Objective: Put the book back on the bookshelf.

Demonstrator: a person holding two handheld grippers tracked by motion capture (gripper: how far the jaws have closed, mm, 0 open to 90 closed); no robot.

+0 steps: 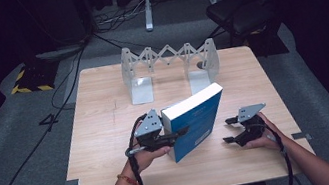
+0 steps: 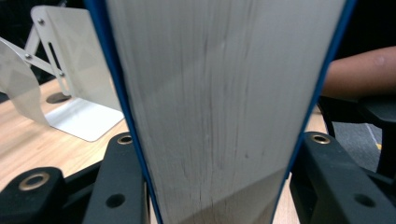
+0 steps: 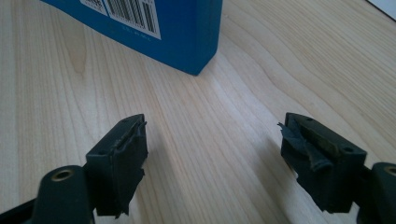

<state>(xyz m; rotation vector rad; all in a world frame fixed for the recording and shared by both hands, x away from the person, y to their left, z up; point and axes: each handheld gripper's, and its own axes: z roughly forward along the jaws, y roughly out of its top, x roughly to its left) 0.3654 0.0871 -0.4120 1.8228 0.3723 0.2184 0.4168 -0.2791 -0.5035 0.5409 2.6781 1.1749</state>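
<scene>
A thick blue book [image 1: 195,120] stands tilted on the wooden table [image 1: 103,133], page edges facing my left side. My left gripper [image 1: 179,133] is shut on it from the left. In the left gripper view both black fingers [image 2: 119,177] lie against the blue covers, with the pale page block [image 2: 219,107] between them. A lower corner of the book [image 3: 154,23] rests on the wood, barcode showing. To the book's right, low over the table, my right gripper [image 1: 227,130] is open. Nothing but bare wood lies between its fingertips [image 3: 214,128].
A grey metal expandable book rack [image 1: 168,64] stands at the table's far edge, its end plate [image 2: 70,93] beyond the book. A dark chair [image 1: 240,9] and cables [image 1: 73,72] are on the floor behind the table.
</scene>
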